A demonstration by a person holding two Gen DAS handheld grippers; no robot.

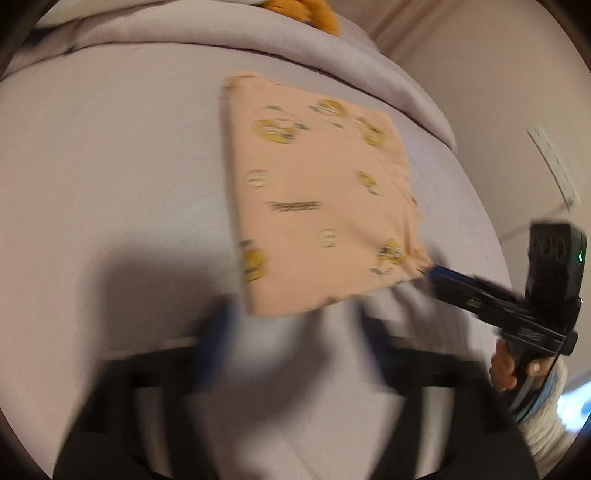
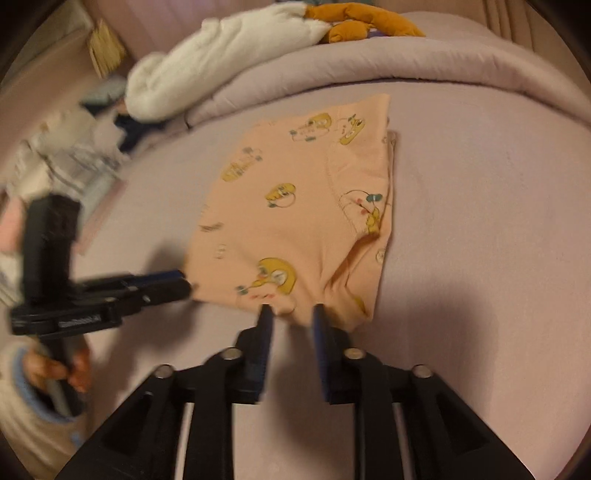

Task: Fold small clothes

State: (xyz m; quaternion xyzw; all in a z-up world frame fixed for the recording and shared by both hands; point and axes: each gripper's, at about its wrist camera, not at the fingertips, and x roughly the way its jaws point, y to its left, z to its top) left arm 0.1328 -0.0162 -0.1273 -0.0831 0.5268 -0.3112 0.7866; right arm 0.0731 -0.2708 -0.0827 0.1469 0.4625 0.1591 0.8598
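So there's one peach garment [image 2: 295, 221] with yellow cartoon prints lying folded flat on the lilac bed sheet [image 2: 480, 221], two grippers working at its near edge, plus one white pillow [image 2: 221, 62] and one orange plush toy [image 2: 362, 20] sitting up by the rolled duvet [image 2: 424, 62]. The left gripper [image 1: 295, 328] is hanging wide open just off the near-left corner, gripping nothing. The right gripper [image 2: 291, 314] is sitting partly open right at the near hem, its pads not pinching the fabric.
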